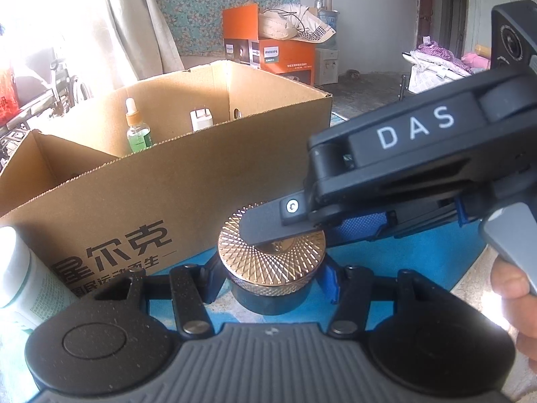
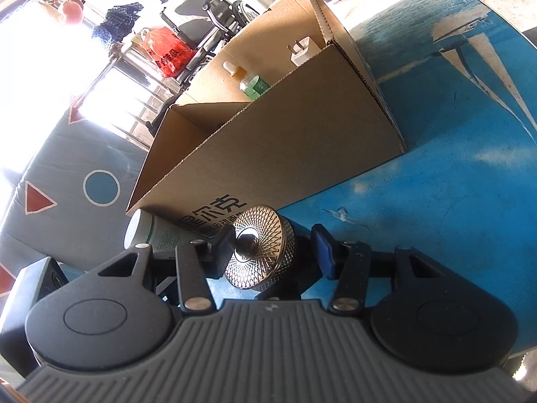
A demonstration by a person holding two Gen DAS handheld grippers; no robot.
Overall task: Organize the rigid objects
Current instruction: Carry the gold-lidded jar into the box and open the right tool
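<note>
Between my left gripper's (image 1: 270,275) spread fingers sits the gold-lidded jar (image 1: 272,262), ungripped; my right gripper (image 2: 273,252) straddles it, also unclenched, cardboard box (image 1: 161,181) edge close behind.

Left tool (image 1: 272,273) straddles the gold-lidded jar (image 1: 272,262) — right tool (image 1: 268,226) rests on its lid.

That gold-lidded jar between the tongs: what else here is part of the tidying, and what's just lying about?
Part of the job:
gold-lidded jar
cardboard box
dropper bottle
white charger
white tube
left tongs
right tongs

Lying about:
orange Philips box
wheelchair
red bag
</note>
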